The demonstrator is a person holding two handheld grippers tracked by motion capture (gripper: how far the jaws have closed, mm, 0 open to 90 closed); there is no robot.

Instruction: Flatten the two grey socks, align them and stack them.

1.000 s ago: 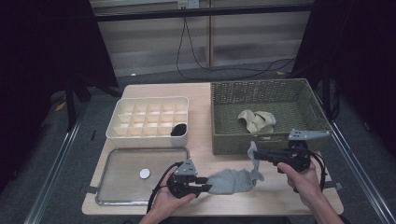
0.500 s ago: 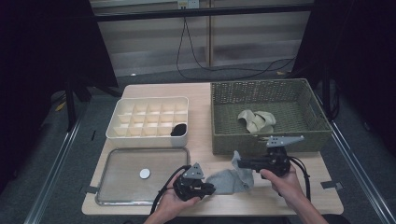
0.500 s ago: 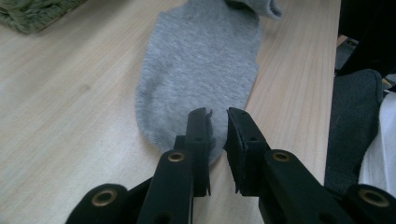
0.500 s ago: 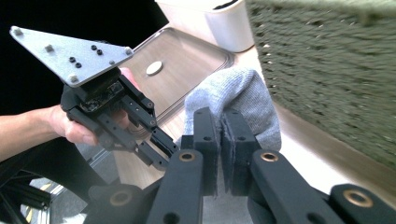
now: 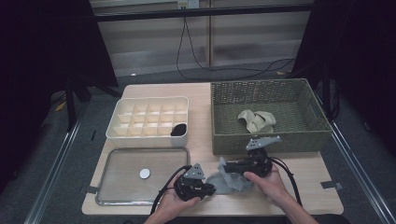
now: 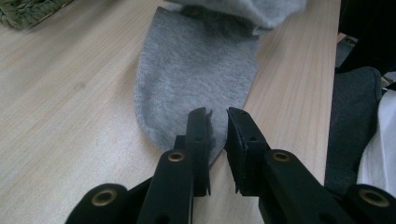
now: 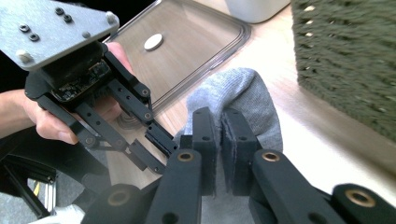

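We are holding a grey sock [image 5: 229, 178] between our two grippers at the near edge of the table [image 5: 201, 95], at about six o'clock in the high view, just in front of the woven basket [image 5: 219, 140]. Our left gripper [image 5: 211, 189] has just been closing and is pinching the sock's rounded end: in the left gripper view the cloth's edge [image 6: 205, 74] is sitting between the nearly closed jaws. Our right gripper [image 5: 223, 164] is clamping the other, bunched end of the sock, its jaws pressed together on a fold of fabric [image 7: 233, 88] in the right gripper view. A beige cloth [image 5: 256, 120] is lying inside the basket at about one o'clock. The white divided tray [image 5: 148, 135] is sitting at eleven o'clock with a dark item [image 5: 179, 129] in one near compartment, and the clear lid [image 5: 116, 179] with a white disc [image 5: 145, 173] is lying at eight o'clock. We are finding no readable brand, label or writing on any of these things.
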